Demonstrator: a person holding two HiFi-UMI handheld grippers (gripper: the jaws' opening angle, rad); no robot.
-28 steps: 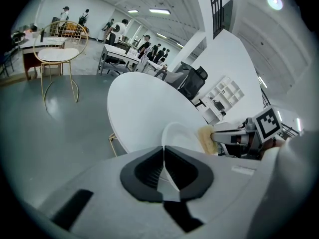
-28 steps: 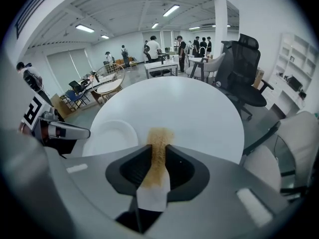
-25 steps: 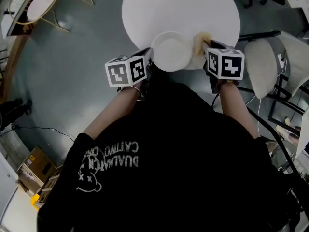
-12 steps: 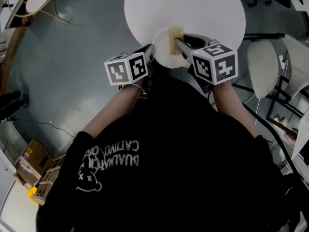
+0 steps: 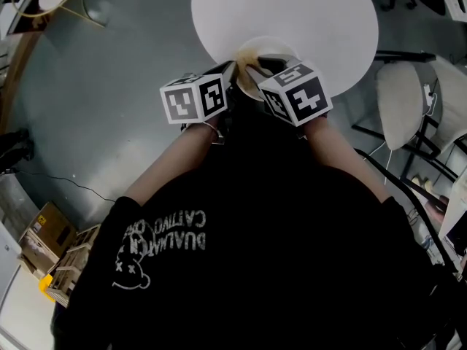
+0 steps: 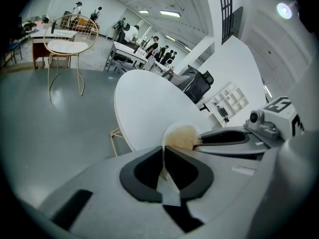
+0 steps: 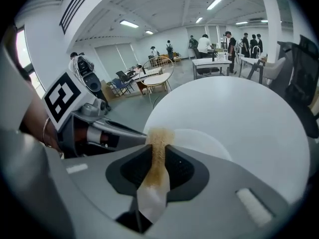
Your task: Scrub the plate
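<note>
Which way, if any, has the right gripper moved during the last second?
Yes. In the head view the right gripper, holding the sponge, has swept left across the plate, from the right edge of the round table toward its middle, close to the left gripper.

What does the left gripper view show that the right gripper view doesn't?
Only the left gripper view: the rim of the plate pinched between the shut jaws of the left gripper, with the right gripper reaching in from the right. Only the right gripper view: the sponge running back between the right gripper's jaws, and the person's wrist. Both: sponge, plate and round white table.
</note>
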